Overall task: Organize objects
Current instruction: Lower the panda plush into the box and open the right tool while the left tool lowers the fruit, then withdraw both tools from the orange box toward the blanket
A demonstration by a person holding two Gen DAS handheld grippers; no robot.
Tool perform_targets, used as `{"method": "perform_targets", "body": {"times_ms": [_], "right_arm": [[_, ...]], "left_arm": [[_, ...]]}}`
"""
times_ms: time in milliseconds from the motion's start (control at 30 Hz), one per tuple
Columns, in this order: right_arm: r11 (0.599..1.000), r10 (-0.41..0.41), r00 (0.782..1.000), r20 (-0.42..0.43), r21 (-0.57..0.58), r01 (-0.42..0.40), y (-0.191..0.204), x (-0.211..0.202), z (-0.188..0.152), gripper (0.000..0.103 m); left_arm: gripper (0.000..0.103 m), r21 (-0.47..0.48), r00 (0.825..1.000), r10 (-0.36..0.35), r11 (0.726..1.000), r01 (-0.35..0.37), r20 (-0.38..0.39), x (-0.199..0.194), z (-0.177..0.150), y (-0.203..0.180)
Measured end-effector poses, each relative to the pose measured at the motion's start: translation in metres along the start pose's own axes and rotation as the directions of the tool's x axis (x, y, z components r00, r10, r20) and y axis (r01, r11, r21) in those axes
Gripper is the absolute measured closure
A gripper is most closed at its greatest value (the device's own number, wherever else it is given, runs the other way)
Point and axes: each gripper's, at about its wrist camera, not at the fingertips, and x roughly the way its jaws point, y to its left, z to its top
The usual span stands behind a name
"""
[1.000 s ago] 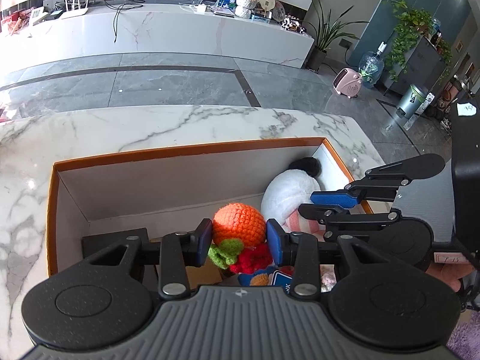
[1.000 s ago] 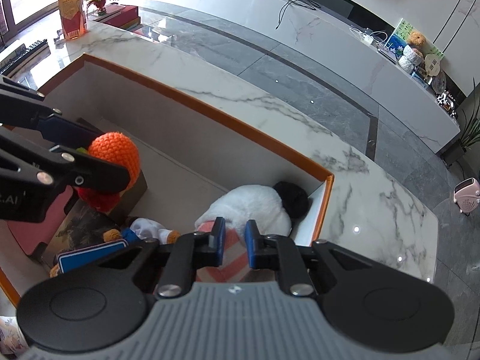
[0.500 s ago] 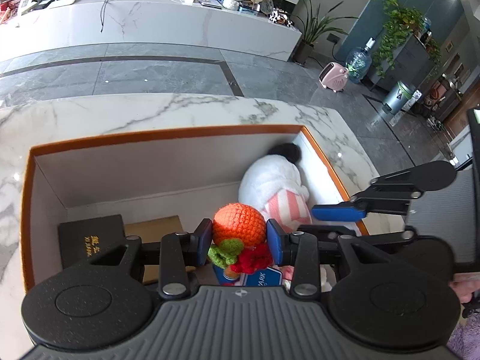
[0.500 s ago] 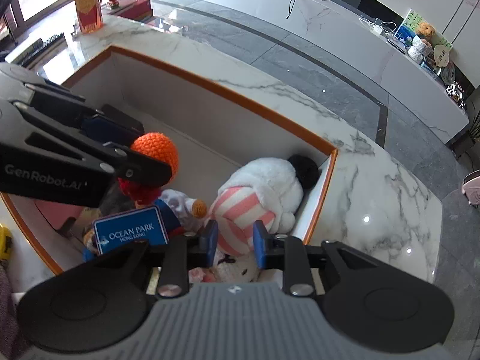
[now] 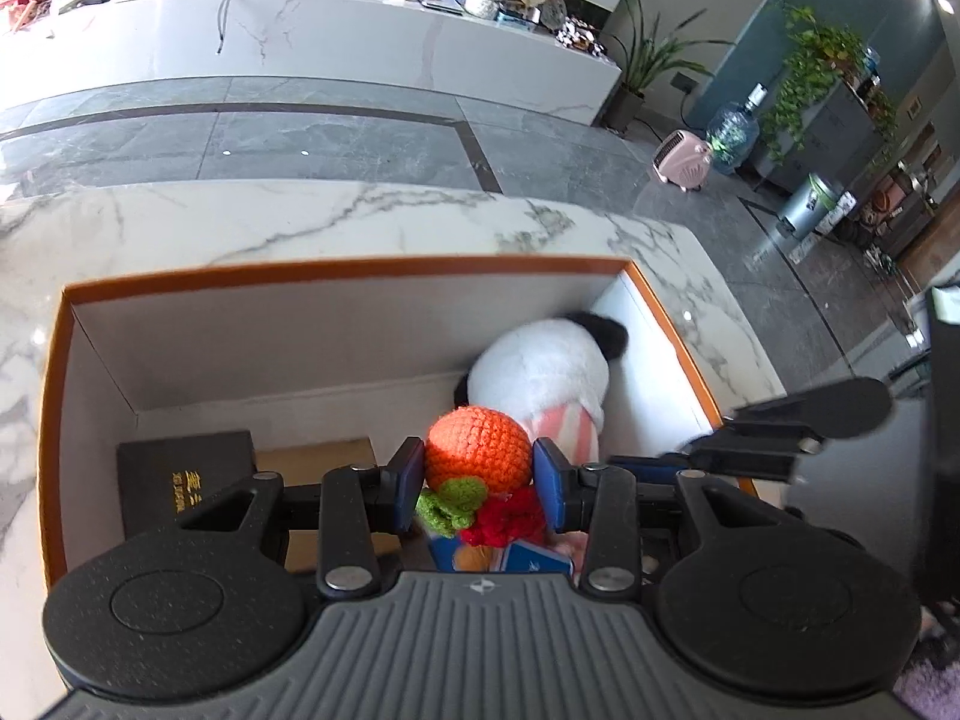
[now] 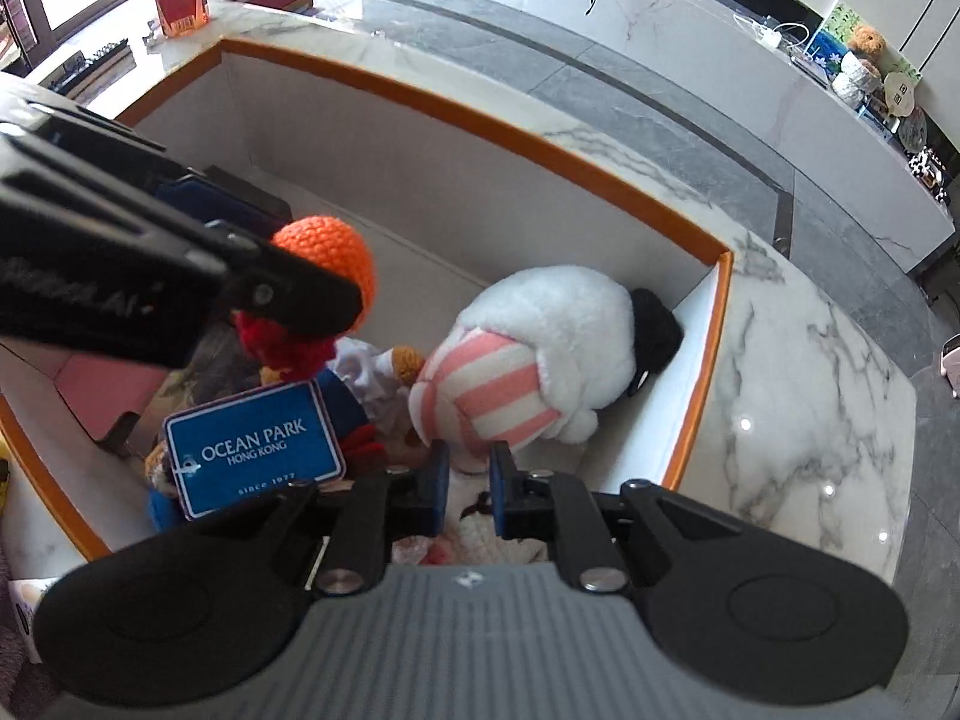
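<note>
Status from my end: left gripper [image 5: 474,474] is clamped on the crochet toy [image 5: 478,449], blue pads pressing both sides of its orange head, green and red knit bits hanging below. I'm holding it above the box [image 5: 336,267], an orange-rimmed, white-walled one sitting on the marble tabletop [image 5: 300,222].

Right gripper [image 6: 469,468] has its pads drawn in close, narrow gap only, nothing gripped between them. It points down into the near right part of the box, just over the white plush [image 6: 540,330] with pink-striped fabric. That plush lies in the far right corner, black part against the wall.

Also in the box: a blue tag [image 6: 255,441] reading OCEAN PARK HONG KONG, on a blue and orange plush just left of the white one; a black book [image 5: 180,480] with gold lettering at the left, a brown carton [image 5: 318,456] right beside it. Something pale and fluffy sits directly under my right gripper; can't tell what it is.

From the right wrist view, the crochet toy hangs left of the white plush, apart from it.
</note>
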Motion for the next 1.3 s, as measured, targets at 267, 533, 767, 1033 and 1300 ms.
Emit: {"method": "perform_targets", "body": {"times_ms": [267, 533, 767, 1033, 1300], "right_arm": [[0.998, -0.050, 0.995, 0.091, 0.027, 0.048, -0.009, -0.032, 0.008, 0.083], [0.998, -0.054, 0.994, 0.091, 0.036, 0.051, -0.009, -0.028, 0.001, 0.081], [0.997, -0.056, 0.991, 0.119, 0.061, 0.049, -0.007, -0.039, -0.007, 0.074], [0.990, -0.043, 0.976, 0.212, 0.140, 0.013, 0.005, -0.080, -0.034, 0.067], [0.953, -0.055, 0.948, 0.314, 0.300, -0.044, 0.039, -0.121, -0.087, 0.060]], "left_arm": [[0.058, 0.054, 0.995, 0.096, 0.994, -0.095, -0.011, 0.029, 0.010, -0.011], [0.056, 0.058, 0.992, 0.125, 0.991, -0.123, -0.032, 0.041, 0.002, -0.006], [0.042, 0.035, 0.995, 0.102, 0.994, -0.101, -0.019, 0.026, 0.000, -0.004], [0.045, 0.077, 0.995, 0.068, 0.994, -0.074, 0.078, -0.050, -0.019, -0.016], [0.045, 0.071, 0.982, 0.070, 0.994, -0.083, 0.174, -0.144, -0.069, -0.012]]}}
